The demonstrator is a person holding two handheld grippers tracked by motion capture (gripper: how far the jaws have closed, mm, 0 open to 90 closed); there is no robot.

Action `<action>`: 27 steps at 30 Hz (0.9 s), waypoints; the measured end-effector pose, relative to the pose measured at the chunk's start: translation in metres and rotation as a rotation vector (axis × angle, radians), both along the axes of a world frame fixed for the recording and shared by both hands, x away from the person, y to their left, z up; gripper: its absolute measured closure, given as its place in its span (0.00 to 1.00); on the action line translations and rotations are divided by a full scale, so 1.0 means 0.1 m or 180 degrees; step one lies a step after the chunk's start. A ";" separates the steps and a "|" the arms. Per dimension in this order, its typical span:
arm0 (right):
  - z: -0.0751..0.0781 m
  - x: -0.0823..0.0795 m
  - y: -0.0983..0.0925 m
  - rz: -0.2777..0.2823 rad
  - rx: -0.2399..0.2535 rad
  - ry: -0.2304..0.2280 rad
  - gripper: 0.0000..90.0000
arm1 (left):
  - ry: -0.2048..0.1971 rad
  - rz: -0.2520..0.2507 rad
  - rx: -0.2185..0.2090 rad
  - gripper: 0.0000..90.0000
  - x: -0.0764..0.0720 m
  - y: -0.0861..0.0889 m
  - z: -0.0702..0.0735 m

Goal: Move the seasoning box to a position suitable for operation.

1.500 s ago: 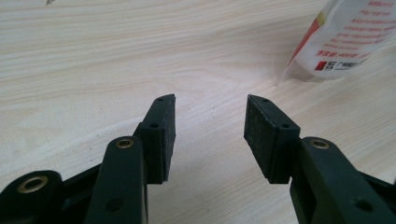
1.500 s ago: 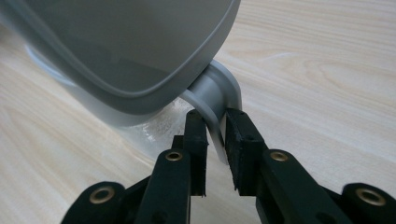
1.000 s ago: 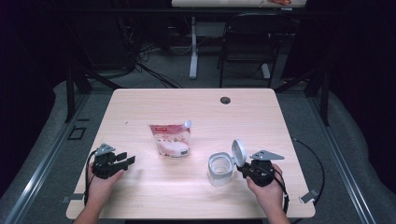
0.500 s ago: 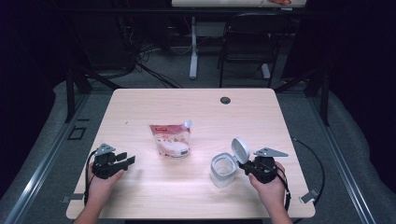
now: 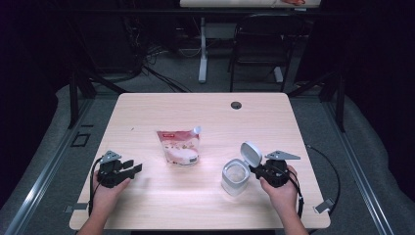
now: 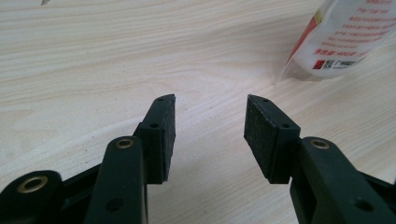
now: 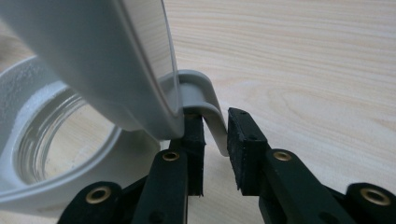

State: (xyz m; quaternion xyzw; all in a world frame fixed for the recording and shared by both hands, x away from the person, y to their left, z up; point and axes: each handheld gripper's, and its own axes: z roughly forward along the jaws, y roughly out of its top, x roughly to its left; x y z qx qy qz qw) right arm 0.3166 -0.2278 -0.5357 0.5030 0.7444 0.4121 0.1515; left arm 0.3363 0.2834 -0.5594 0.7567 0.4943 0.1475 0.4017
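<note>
A clear jar [image 5: 234, 178] with a grey rim stands at the table's front right, its hinged grey lid [image 5: 251, 154] flipped up. My right gripper [image 5: 255, 170] comes at it from the right. In the right gripper view the jaws [image 7: 215, 140] are shut on the grey tab [image 7: 201, 91] at the lid's hinge, beside the jar's open mouth [image 7: 56, 135]. A white and red spouted pouch [image 5: 178, 147] lies flat mid-table. My left gripper [image 5: 134, 166] rests at the front left, open and holding nothing [image 6: 210, 133], with the pouch's corner [image 6: 343, 37] ahead to its right.
The light wooden table [image 5: 274, 117] has a dark cable hole [image 5: 236, 105] near its far edge. Beyond the table stand a desk leg [image 5: 202, 54] and a chair [image 5: 259, 49] on the dark floor. Each gripper's cable trails off the table's front corners.
The jar and my right gripper have edged slightly to the right, with the lid still raised. The left gripper and the pouch have stayed where they were.
</note>
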 end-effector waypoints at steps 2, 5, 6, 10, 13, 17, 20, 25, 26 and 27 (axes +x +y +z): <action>0.01 0.05 0.01 0.0038 -0.0014 -0.0038 0.86 | -0.0004 0.0001 -0.0005 0.59 0.00 0.00 0.00; 0.00 0.10 0.02 0.0086 0.0033 -0.0036 0.86 | 0.0004 -0.0006 -0.0006 0.59 0.00 -0.01 0.00; 0.00 0.12 0.02 0.0085 0.0043 -0.0052 0.86 | -0.0009 -0.0042 -0.0022 0.59 0.00 -0.01 0.00; -0.01 0.14 0.02 0.0124 0.0061 -0.0037 0.86 | -0.0017 -0.0086 -0.0064 0.59 -0.01 -0.02 0.01; 0.00 0.11 -0.02 0.0166 0.0106 -0.0043 0.82 | -0.0057 -0.0124 -0.0071 0.58 -0.03 -0.04 0.04; 0.00 0.06 -0.05 0.0174 0.0103 -0.0048 0.79 | -0.0096 -0.0194 -0.0090 0.58 -0.04 -0.06 0.07; 0.02 -0.02 -0.08 0.0166 0.0035 -0.0085 0.77 | -0.0119 -0.0253 -0.0097 0.59 -0.06 -0.06 0.12; 0.04 -0.14 -0.13 0.0139 -0.0028 -0.0156 0.71 | -0.0153 -0.0365 -0.0224 0.65 -0.09 -0.09 0.27; 0.05 -0.16 -0.14 0.0137 -0.0047 -0.0161 0.71 | -0.0180 -0.0384 -0.0265 0.65 -0.09 -0.10 0.30; 0.06 -0.17 -0.15 0.0134 -0.0029 -0.0178 0.70 | -0.0221 -0.0403 -0.0287 0.65 -0.10 -0.11 0.34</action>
